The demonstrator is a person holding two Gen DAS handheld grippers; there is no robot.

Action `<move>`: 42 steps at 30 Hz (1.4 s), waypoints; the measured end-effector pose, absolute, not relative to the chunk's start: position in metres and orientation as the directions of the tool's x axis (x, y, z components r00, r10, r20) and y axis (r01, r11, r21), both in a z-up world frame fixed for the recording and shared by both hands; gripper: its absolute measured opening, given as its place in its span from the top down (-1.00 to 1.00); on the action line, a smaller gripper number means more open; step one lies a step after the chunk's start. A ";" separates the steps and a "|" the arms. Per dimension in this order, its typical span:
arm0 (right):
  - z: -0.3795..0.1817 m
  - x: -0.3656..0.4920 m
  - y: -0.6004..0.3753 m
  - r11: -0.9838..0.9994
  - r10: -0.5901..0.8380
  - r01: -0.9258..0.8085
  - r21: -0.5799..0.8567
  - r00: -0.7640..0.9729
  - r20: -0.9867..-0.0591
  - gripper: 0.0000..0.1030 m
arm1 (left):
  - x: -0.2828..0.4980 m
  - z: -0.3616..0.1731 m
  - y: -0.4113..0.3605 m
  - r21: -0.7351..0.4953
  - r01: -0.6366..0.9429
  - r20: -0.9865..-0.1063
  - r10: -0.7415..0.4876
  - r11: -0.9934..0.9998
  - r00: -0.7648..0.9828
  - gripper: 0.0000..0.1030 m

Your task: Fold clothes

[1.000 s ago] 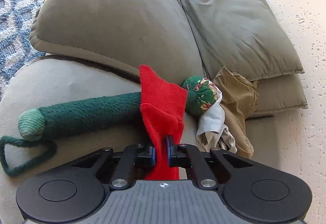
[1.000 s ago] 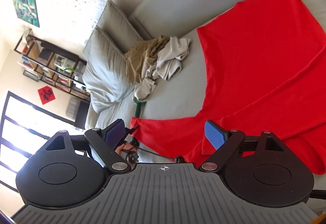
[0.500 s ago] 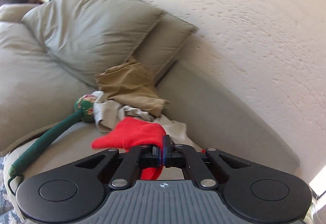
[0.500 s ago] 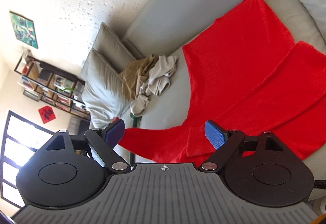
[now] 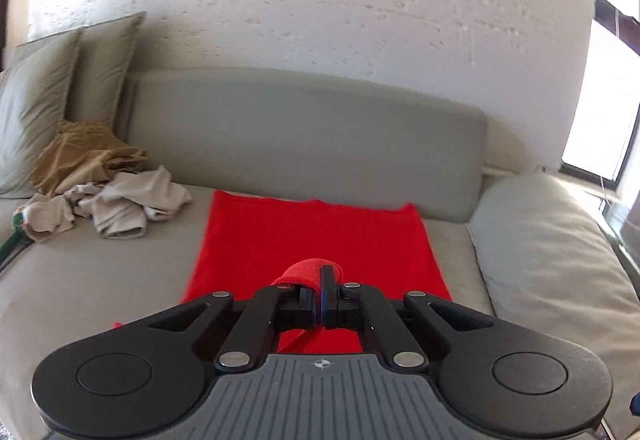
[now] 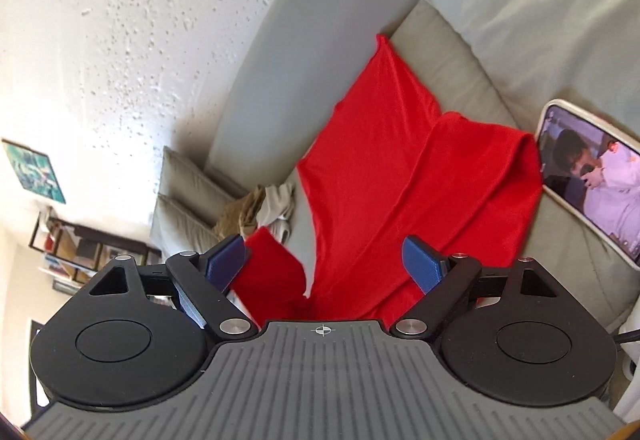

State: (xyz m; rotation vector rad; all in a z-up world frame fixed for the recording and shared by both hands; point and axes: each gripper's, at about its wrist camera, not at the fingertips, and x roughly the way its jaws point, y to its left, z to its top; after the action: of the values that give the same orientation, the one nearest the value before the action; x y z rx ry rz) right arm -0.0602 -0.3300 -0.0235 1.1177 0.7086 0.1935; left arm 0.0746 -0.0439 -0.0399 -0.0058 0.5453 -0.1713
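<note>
Swinging away from the cushion end, the left gripper (image 5: 322, 294) is now facing the sofa (image 5: 304, 132) back, its fingers pinching a red garment (image 5: 316, 240) edge and carrying it across the spread body on the seat. Right gripper (image 6: 326, 260) is hovering spread wide, holding nothing. Fold is looking partway along; beige clothes (image 5: 108, 200) are lying crumpled beside.

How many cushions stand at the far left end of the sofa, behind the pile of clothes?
2: a front cushion and a back cushion leaning behind it, nearer the wall. The pile of clothes may hide more.
</note>
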 end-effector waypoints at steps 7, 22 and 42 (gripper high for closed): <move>-0.029 -0.078 -0.355 0.457 0.450 0.218 0.862 0.780 -0.435 -0.70 | 0.072 -0.117 -0.130 0.039 0.330 -0.760 -0.186 0.943 0.623 0.16; -0.070 -0.006 -0.299 0.675 0.467 0.231 0.700 0.601 -0.649 -0.69 | 0.006 -0.087 -0.015 -0.146 0.395 -0.704 -0.376 0.907 0.603 -0.30; -0.046 -0.057 -0.349 0.582 0.339 0.293 0.758 0.760 -0.554 -0.67 | -0.085 -0.157 -0.178 0.786 0.613 -0.557 -0.339 0.080 0.758 -0.61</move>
State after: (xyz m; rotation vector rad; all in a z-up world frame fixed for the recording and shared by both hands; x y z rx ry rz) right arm -0.0571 -0.3492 -0.0458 0.9729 0.7368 0.0296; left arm -0.0846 -0.1777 -0.1566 1.3095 0.2551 -0.7231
